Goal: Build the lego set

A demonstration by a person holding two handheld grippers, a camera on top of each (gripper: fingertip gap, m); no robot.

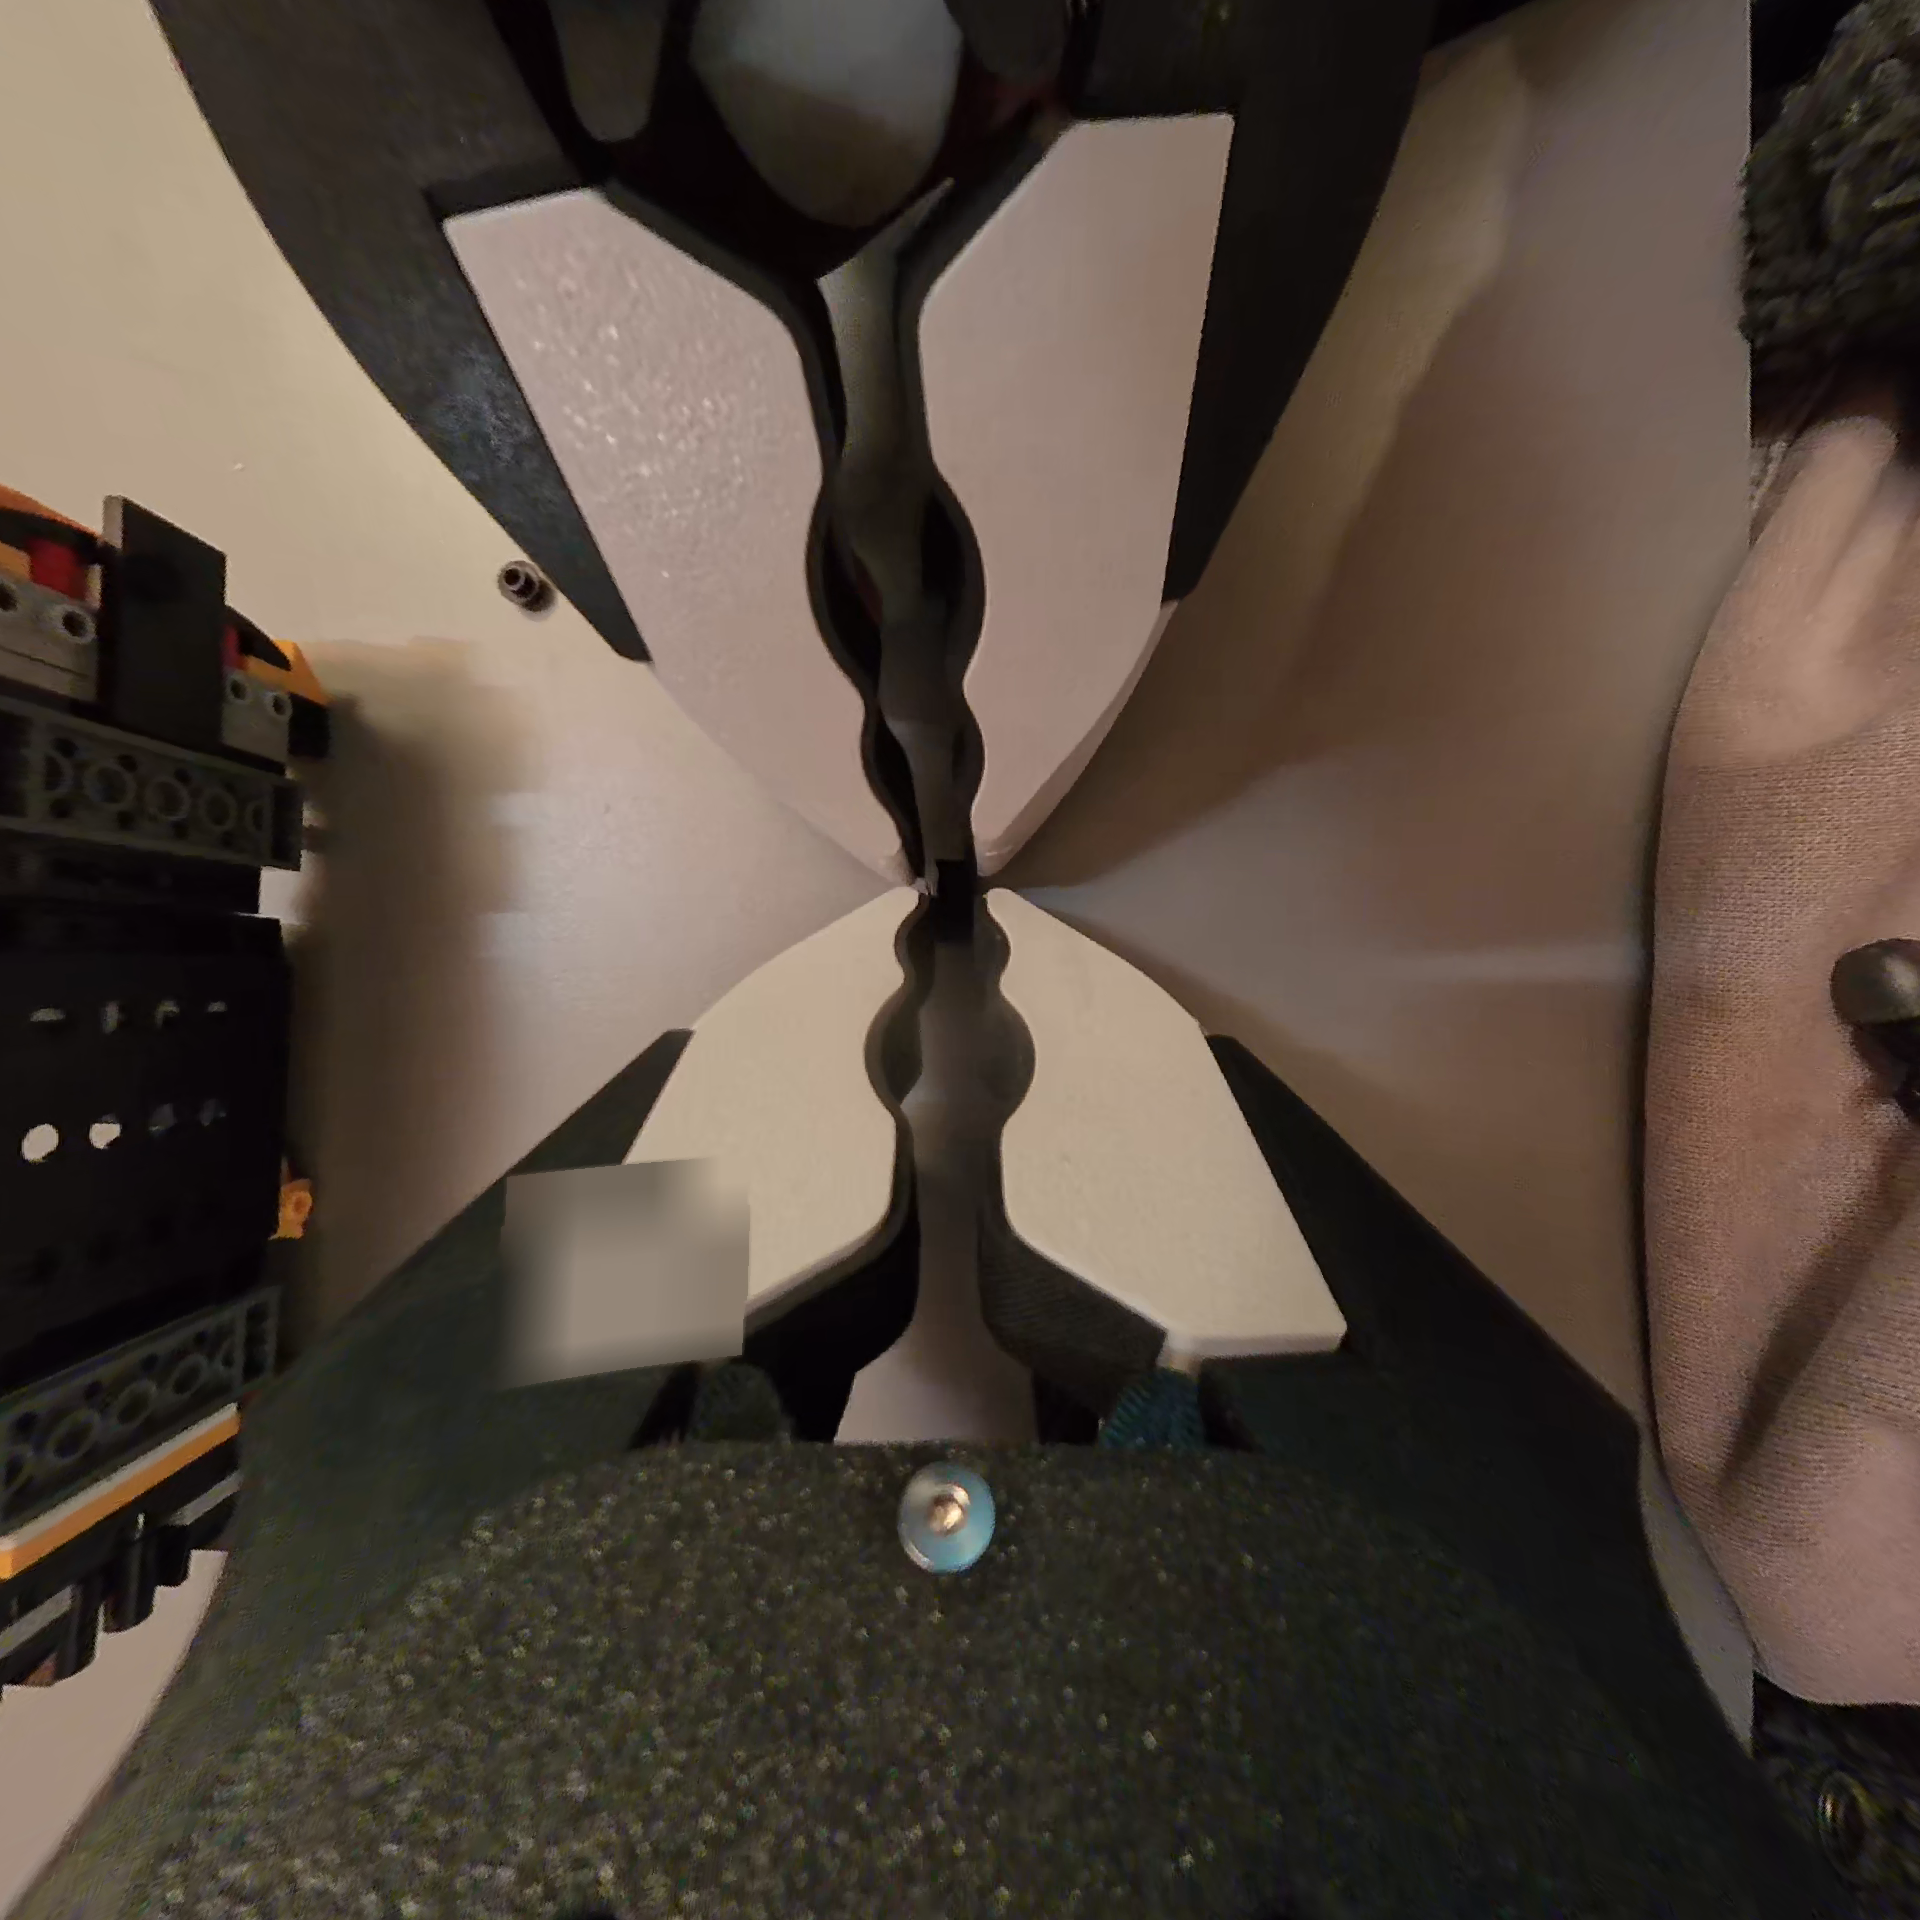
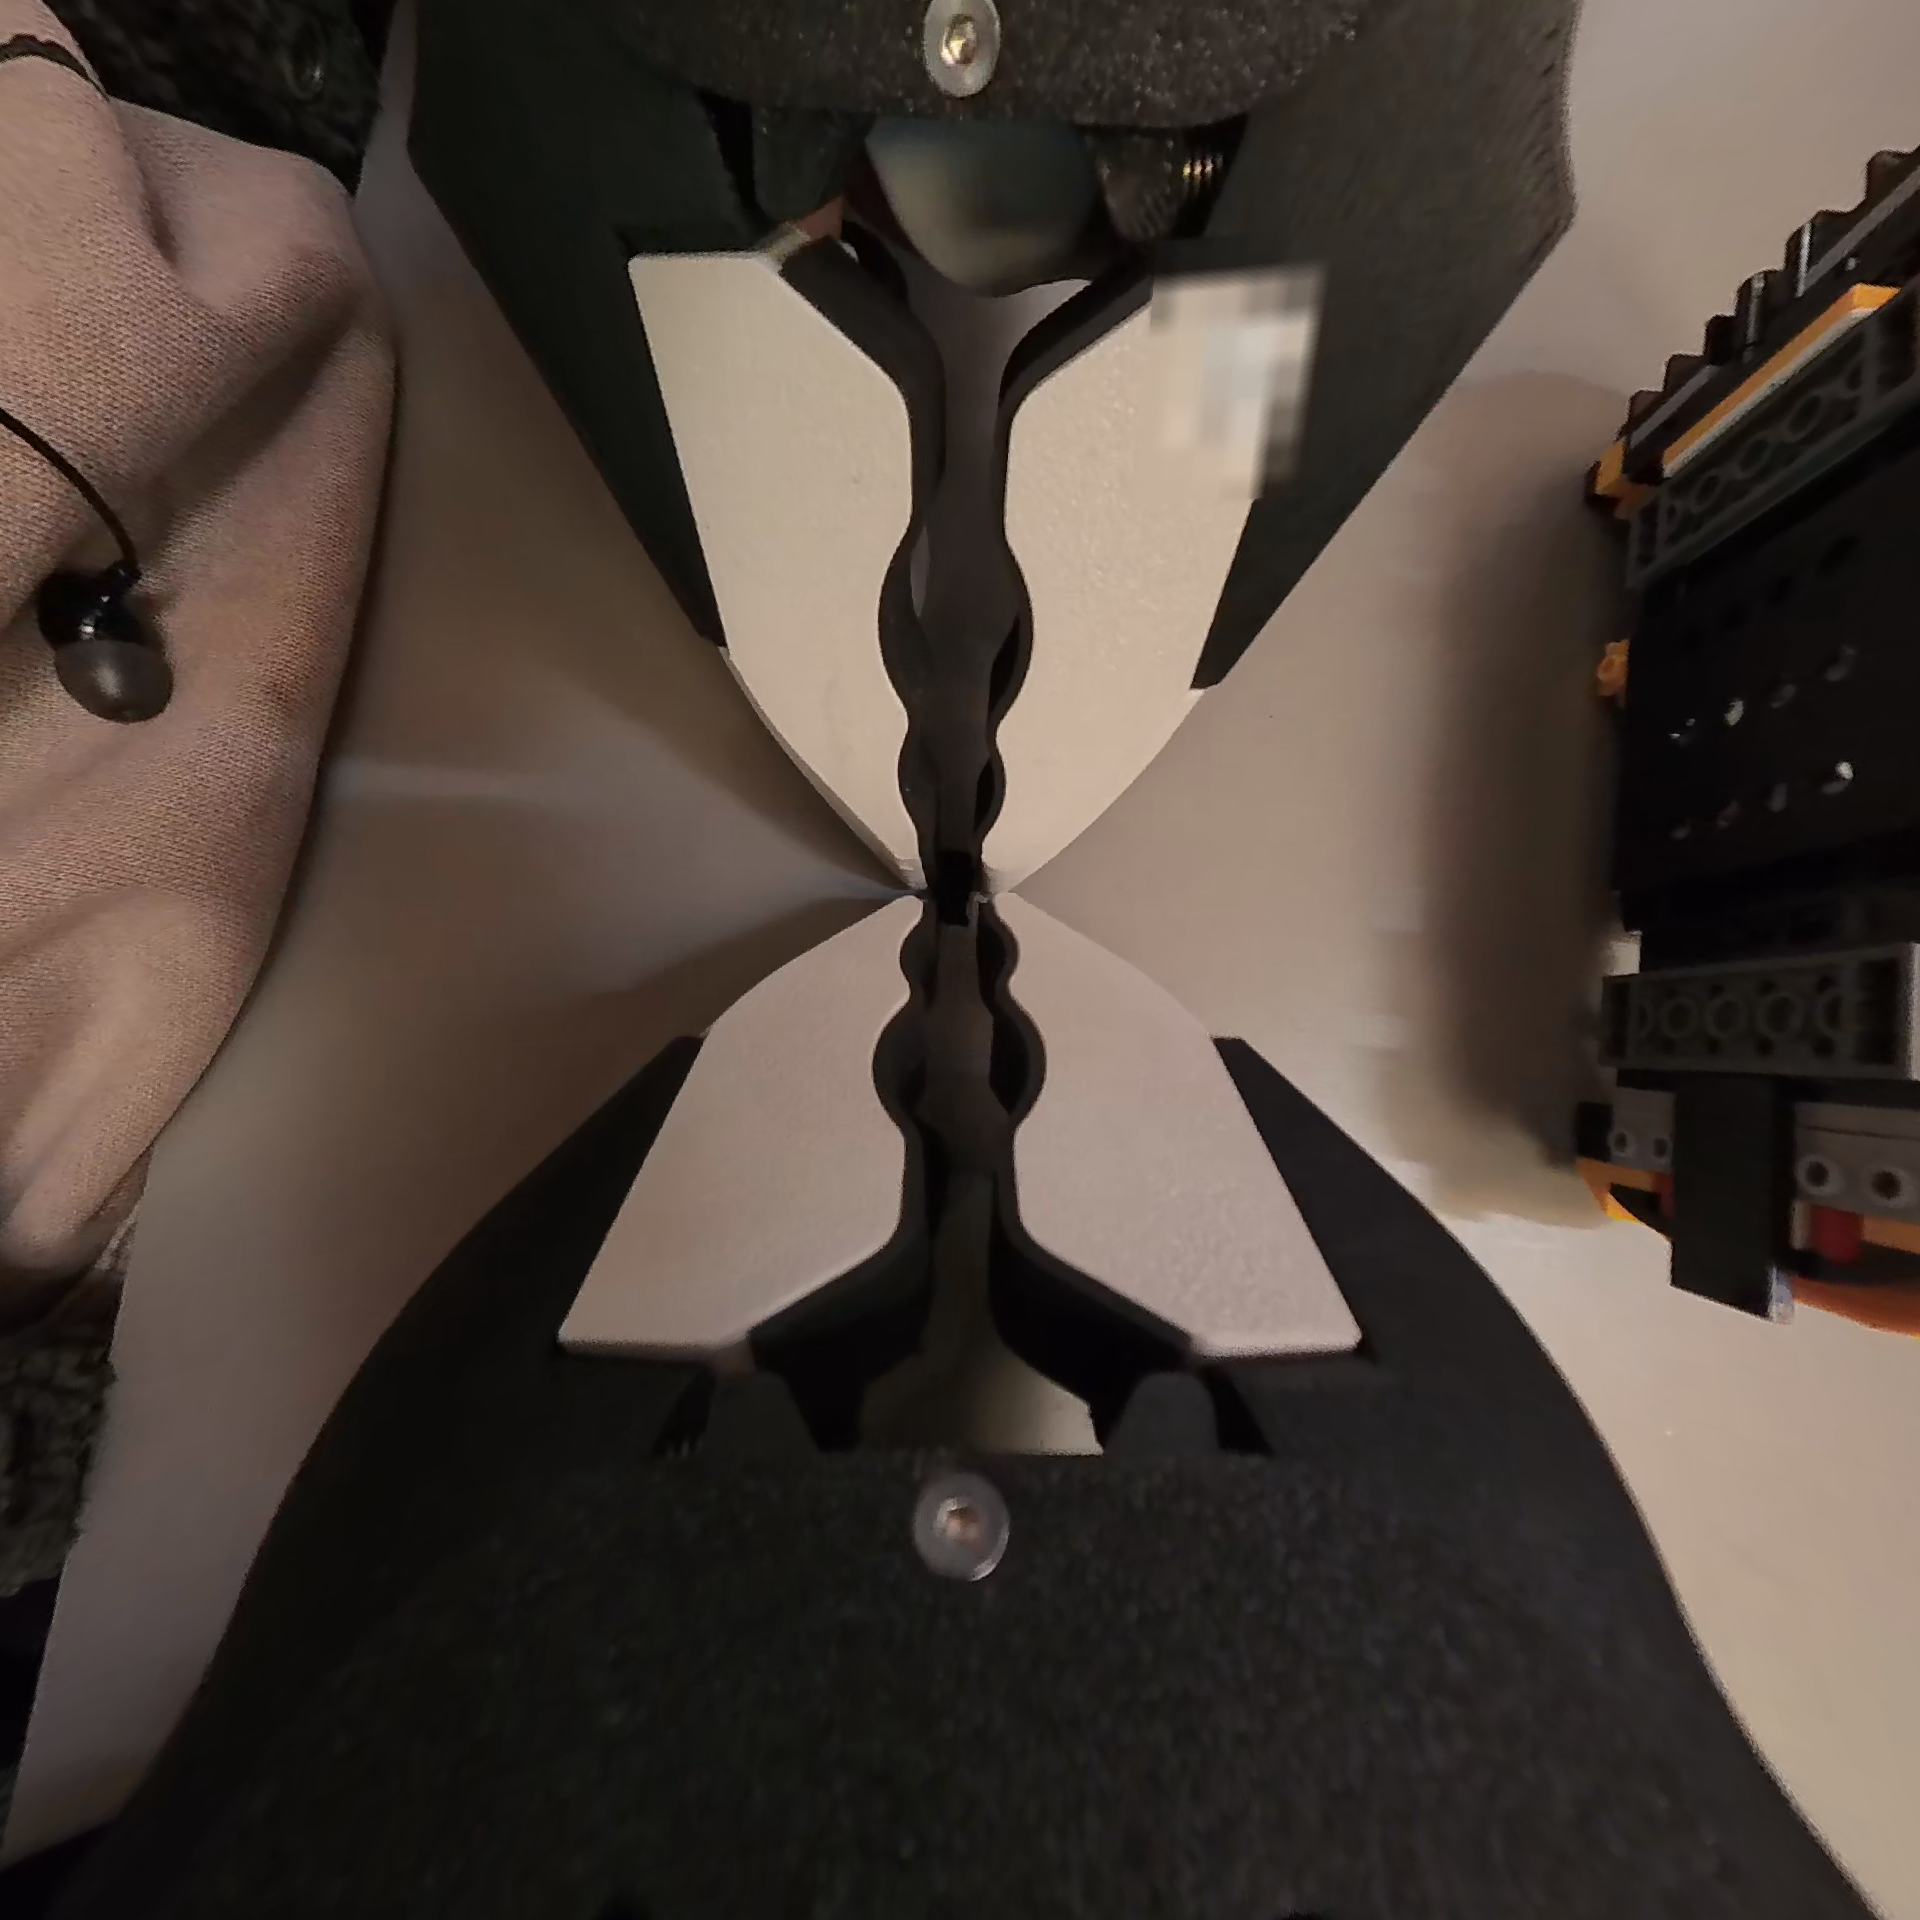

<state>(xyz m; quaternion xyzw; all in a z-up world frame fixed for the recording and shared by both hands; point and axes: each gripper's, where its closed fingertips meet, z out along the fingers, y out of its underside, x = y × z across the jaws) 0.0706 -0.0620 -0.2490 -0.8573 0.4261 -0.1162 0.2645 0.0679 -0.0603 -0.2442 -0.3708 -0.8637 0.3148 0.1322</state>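
My two grippers meet tip to tip over a pale table. In the left wrist view my left gripper (image 1: 943,920) comes from below and the right gripper (image 1: 938,857) from above. Both are shut, and their tips pinch a small black piece (image 1: 951,888) between them. In the right wrist view my right gripper (image 2: 956,920) comes from below and the left gripper (image 2: 956,857) from above, with the same black piece (image 2: 956,885) at the meeting point. The part-built black, grey and orange lego model (image 1: 135,935) stands at the left edge there, and at the right edge in the right wrist view (image 2: 1766,831).
A small dark pin (image 1: 523,587) lies on the table near the model. A person's beige garment (image 1: 1766,1039) with a dark earbud (image 2: 104,655) hanging on it fills the side opposite the model. Bare pale table (image 2: 1299,831) lies between grippers and model. Both grippers' tips are close together, under 4 cm apart.
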